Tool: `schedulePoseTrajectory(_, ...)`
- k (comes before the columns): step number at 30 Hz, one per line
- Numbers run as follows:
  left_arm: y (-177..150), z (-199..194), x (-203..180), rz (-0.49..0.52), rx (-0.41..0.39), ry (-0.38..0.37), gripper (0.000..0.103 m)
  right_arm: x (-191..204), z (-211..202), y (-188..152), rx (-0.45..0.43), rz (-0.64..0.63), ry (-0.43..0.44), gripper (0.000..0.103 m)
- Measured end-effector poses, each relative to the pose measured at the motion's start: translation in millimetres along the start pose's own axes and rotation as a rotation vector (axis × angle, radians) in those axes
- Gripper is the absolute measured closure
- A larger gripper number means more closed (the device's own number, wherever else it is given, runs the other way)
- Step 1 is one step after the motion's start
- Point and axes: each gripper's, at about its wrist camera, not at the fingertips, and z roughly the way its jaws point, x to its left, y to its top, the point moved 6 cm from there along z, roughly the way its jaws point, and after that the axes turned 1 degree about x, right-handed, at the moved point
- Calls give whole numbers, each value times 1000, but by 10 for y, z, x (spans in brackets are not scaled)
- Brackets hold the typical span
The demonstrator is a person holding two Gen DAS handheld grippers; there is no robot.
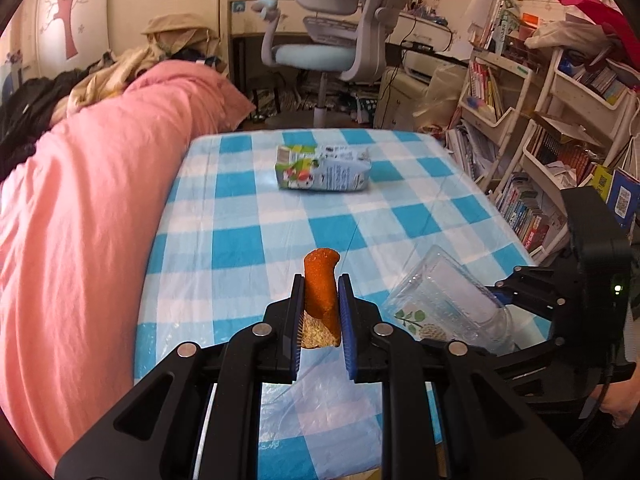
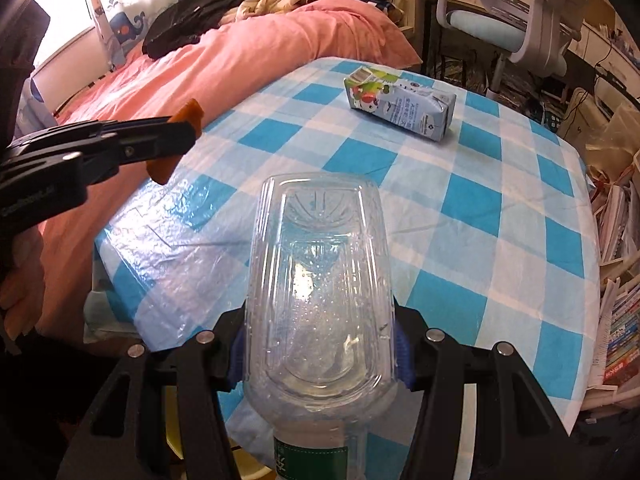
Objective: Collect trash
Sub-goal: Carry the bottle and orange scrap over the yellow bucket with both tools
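My left gripper [image 1: 319, 292] is shut on a curled piece of orange peel [image 1: 320, 284], held above the blue-and-white checked tablecloth [image 1: 248, 248]. From the right wrist view the same peel [image 2: 176, 136] shows at the left, clamped in the left gripper [image 2: 188, 128] over the table's left edge. My right gripper [image 2: 320, 344] is shut on a clear plastic bottle [image 2: 320, 280], its base pointing forward and its green label near the camera. In the left wrist view this bottle [image 1: 444, 304] sits at the lower right. A crumpled milk carton [image 1: 322, 168] [image 2: 400, 102] lies on its side far across the table.
A pink duvet [image 1: 88, 208] covers the bed along the table's left side. A grey desk chair [image 1: 340, 32] stands beyond the far edge. Shelves crammed with books [image 1: 560, 152] line the right. A person's hand [image 1: 620, 408] holds the right gripper's handle.
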Motion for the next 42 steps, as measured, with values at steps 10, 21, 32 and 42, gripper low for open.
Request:
schedulePoseTrajectory(10,99,-94,21,-21,-26,2,87,-92,-186,161,-105,158,195,48)
schedulePoseTrajectory(21,117,-399,348,-130,-89,-4,87,237,-296,182,-191,272,519,48)
schedulePoseTrajectory(32,-568,-733,593,-222,-48,39,87,859,-165,-318,-70,225,630,48)
schedulePoseTrajectory(42,-1143,-960,457,-225,5,44,87,1277,-33,-685,66,62,563,48)
